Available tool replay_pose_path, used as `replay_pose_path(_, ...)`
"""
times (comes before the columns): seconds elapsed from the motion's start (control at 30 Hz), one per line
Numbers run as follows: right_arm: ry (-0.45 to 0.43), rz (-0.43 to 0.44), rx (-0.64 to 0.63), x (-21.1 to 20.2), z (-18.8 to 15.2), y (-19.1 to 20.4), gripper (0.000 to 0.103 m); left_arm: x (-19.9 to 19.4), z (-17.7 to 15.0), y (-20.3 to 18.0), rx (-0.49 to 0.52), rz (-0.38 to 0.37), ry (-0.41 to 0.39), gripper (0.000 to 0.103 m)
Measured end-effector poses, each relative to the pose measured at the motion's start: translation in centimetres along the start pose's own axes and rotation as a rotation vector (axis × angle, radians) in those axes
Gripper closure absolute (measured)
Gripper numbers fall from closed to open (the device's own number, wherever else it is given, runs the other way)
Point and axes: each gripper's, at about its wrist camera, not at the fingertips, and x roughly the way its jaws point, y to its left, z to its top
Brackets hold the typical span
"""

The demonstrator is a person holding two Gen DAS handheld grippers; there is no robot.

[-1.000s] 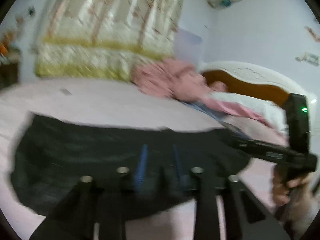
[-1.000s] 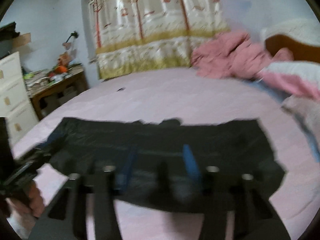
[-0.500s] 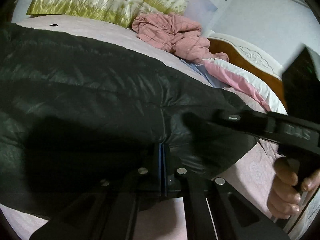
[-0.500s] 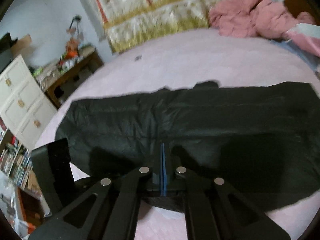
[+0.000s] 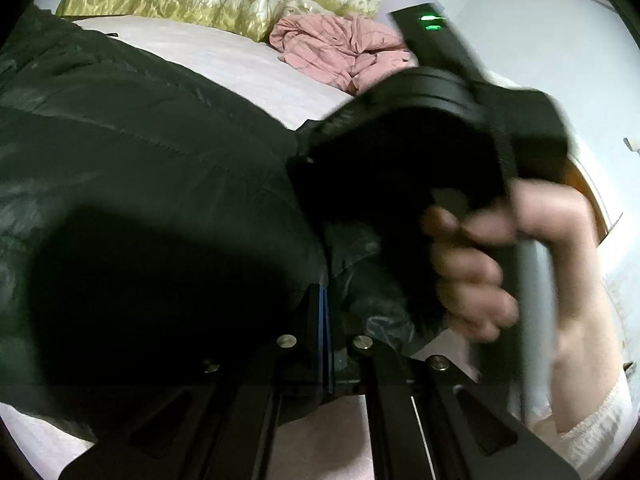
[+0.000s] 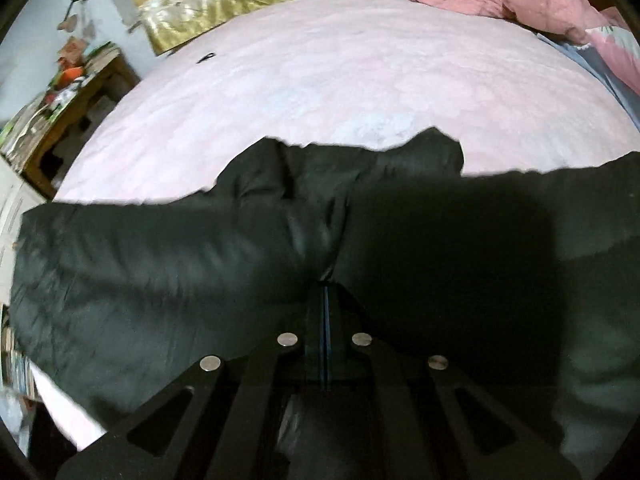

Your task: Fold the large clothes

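We clamp the left gripper [image 5: 326, 300] and right gripper [image 6: 326, 296] on the black jacket's [image 6: 160, 264] six-o'clock hem, ready to fold it across the bed [image 6: 320, 80].

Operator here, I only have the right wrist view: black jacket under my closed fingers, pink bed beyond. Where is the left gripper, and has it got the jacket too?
Observer: The left gripper is shut on the black jacket at its near edge.
Operator: Am I near it?
Observer: Yes. In the left wrist view your right hand and its tool body crowd the right side, blurred, above the jacket.
Operator: Anything past my hand?
Observer: A wooden headboard edge shows behind it.
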Motion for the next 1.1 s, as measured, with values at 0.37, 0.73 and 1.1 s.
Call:
replay_pose_path(0.37, -0.334, 0.076, 0.013, -13.8, -8.4, -3.5, 0.093, -0.6, -0.5, -0.8, 0.031, 0.023, -0.024, 0.099)
replay_pose_path(0.73, -0.577, -0.011, 0.466, -18.0, -17.2, -15.2, 0.005, -1.5, -1.0, -1.6, 0.069, 0.052, -0.055, 0.099)
replay_pose_path(1.1, -0.497, 0.351, 0.725, -11.4, -13.6, -20.3, 0.072, -2.6, -0.5, -2.1, 0.087, 0.002, -0.103, 0.099)
